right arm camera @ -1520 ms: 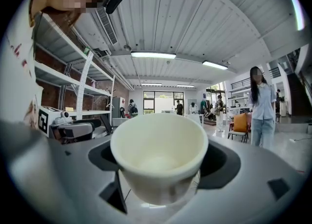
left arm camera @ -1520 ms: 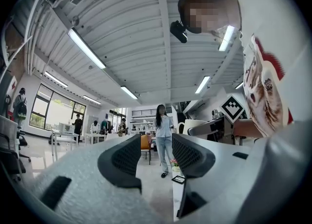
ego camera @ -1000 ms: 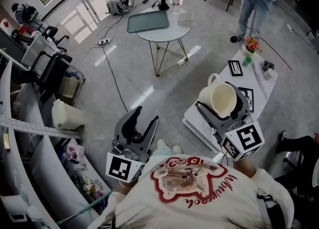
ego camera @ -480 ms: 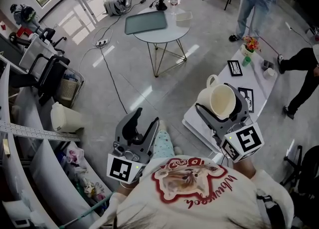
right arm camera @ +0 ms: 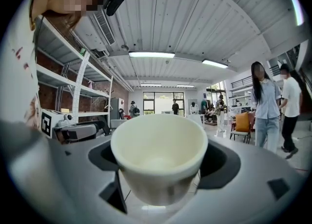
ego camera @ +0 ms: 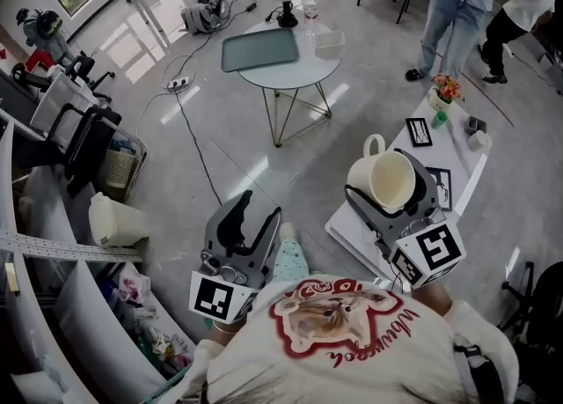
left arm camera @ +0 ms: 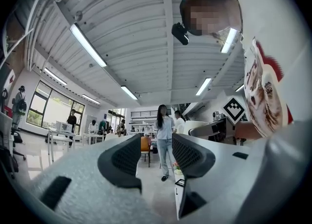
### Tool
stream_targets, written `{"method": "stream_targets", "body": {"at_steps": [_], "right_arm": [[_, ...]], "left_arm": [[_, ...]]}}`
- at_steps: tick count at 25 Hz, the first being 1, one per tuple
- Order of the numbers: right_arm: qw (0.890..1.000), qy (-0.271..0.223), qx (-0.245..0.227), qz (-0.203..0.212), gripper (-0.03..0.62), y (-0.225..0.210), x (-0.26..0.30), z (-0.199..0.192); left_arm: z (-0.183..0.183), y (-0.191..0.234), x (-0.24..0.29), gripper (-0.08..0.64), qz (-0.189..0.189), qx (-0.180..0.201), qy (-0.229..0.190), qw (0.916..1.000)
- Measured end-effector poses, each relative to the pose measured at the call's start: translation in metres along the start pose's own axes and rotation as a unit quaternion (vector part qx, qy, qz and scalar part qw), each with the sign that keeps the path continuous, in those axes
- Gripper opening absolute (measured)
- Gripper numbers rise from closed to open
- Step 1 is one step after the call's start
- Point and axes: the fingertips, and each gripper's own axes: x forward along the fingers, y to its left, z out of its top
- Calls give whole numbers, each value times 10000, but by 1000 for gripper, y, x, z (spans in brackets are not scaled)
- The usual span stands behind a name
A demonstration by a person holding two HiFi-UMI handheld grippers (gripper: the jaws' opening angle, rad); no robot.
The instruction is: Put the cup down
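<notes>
A cream cup [ego camera: 392, 179] with its handle on the far side sits between the jaws of my right gripper [ego camera: 389, 186], which is shut on it. The cup hangs in the air above the near end of a low white table [ego camera: 467, 174]. In the right gripper view the cup [right arm camera: 158, 152] fills the gap between the dark pads, its empty mouth tipped toward the camera. My left gripper [ego camera: 252, 217] hovers over the floor to the left, open with nothing in it; the left gripper view shows its pads [left arm camera: 128, 158] apart.
The low white table carries picture frames [ego camera: 419, 131], a flower pot [ego camera: 444, 91] and a small cup [ego camera: 479, 139]. A round table [ego camera: 295, 68] with a grey tray [ego camera: 258, 48] stands farther off. Two people [ego camera: 462, 2] stand at the top right. Shelves and clutter line the left.
Both grippers hold nearly the same pose, the cup still gripped. A person at the right has walked off to the top right beside the other.
</notes>
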Motion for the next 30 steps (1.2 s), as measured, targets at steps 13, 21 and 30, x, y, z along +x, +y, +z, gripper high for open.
{"method": "stream_targets", "body": {"at_steps": [13,21,30], "right_arm": [[9996,-44,41,-269,414,-26,87,17],[9996,-64,109,-270,414,-28,140,24],[9991,-102,166,-364,414,-35,178,24]], "left_arm": [[-2,90,56,210,-233,146,-137,9995],[-8,140,75,210,-306,130,-65,9994],[-14,179,95,210,-433,132,-116,9989]]}}
